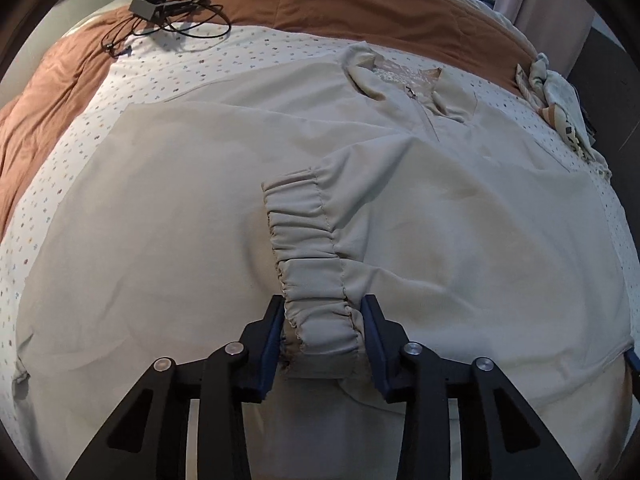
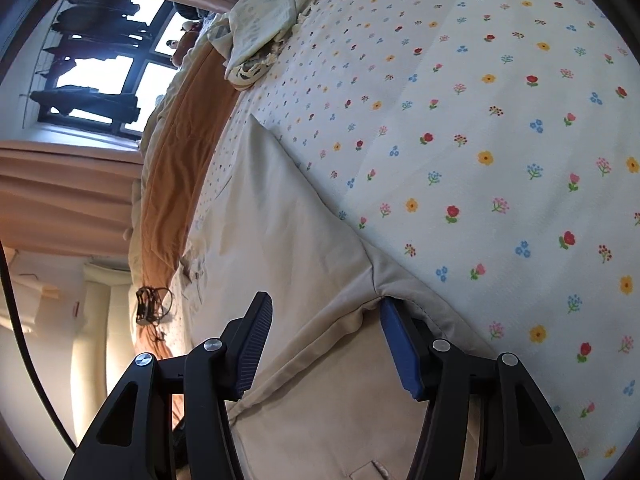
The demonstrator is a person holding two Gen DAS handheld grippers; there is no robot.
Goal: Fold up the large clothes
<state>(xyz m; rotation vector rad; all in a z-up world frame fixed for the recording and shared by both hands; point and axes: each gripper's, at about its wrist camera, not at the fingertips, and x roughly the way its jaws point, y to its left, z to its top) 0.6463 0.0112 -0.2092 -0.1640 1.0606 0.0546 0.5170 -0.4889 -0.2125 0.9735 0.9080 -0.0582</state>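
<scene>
A large beige jacket lies spread flat on the bed, its zipped collar at the far side. One sleeve is folded across the body, and its gathered elastic cuff runs down toward me. My left gripper is shut on the near end of that cuff, with a blue pad touching each side. In the right wrist view the jacket reaches in from the left. My right gripper stands open at the jacket's side edge. Its right finger is tucked under the fabric fold, and its left finger is above the cloth.
The jacket rests on a white floral sheet over a brown quilt. A black device with tangled cables sits at the far left of the bed. Crumpled pale cloths lie at the far right edge. A window and curtains are beyond.
</scene>
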